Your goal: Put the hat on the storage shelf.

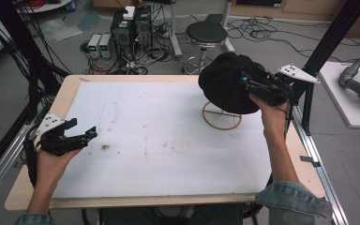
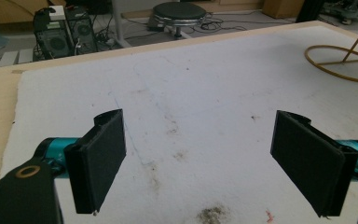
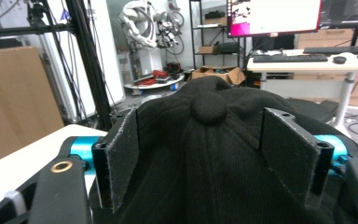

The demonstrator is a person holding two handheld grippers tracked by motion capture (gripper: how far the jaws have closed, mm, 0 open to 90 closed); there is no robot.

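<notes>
A black cap (image 1: pixel 225 84) sits on a gold wire stand (image 1: pixel 221 121) at the back right of the table. My right gripper (image 1: pixel 246 82) is up against the cap's right side. In the right gripper view my right gripper (image 3: pixel 205 154) stands open with the cap's crown (image 3: pixel 209 107) and its top button between the jaws, and the pads do not pinch the fabric. My left gripper (image 1: pixel 82 129) rests low at the left of the white mat (image 1: pixel 159 140). In the left gripper view my left gripper (image 2: pixel 200 158) is wide open with nothing in it, and the stand's ring (image 2: pixel 340 63) shows far off.
The mat covers most of the wooden table (image 1: pixel 65 93) and has a few dark stains. A black frame post (image 1: pixel 328 42) rises just right of the cap. Beyond the far edge stand a round stool (image 1: pixel 206 33) and computer boxes (image 1: pixel 131 26) with cables.
</notes>
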